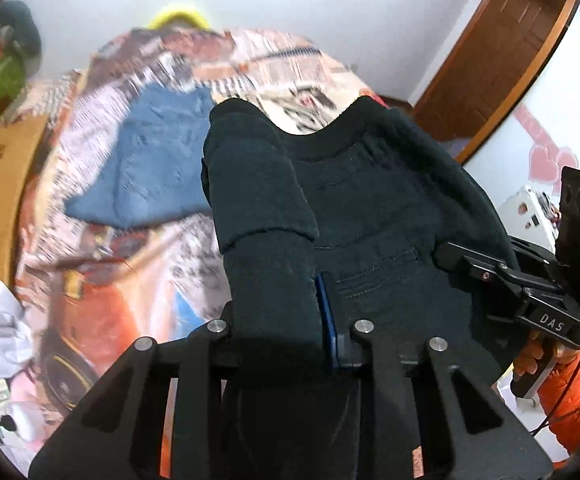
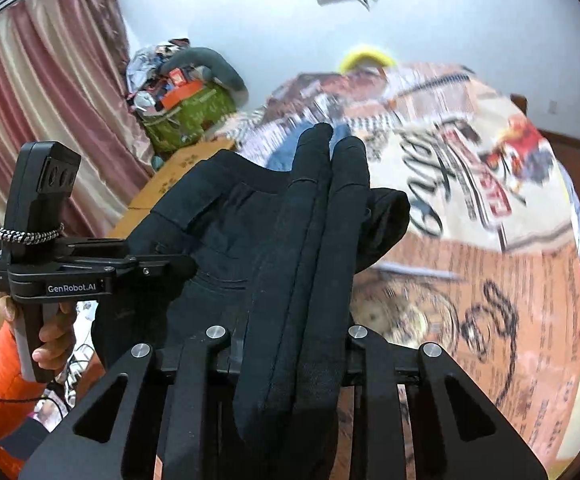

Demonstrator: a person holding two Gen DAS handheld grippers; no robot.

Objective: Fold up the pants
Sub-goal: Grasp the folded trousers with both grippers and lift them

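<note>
With our left gripper [image 1: 290, 320] pinching one edge and our right gripper [image 2: 302, 320] clamped on the other, we hold the black pants [image 1: 370, 208] stretched between them above the patterned bedspread [image 2: 470, 260].

Pants [image 1: 374, 208] held up above the bed [image 1: 138, 280], left gripper [image 1: 290, 328] and right gripper [image 2: 290, 344] at opposite ends; folded garment [image 1: 146, 160] on the bed behind

We see black pants [image 1: 374, 216] with a stitched back pocket, lifted above the bed, waistband sagging in a curve, fabric bunched and draped at both upper corners.
</note>
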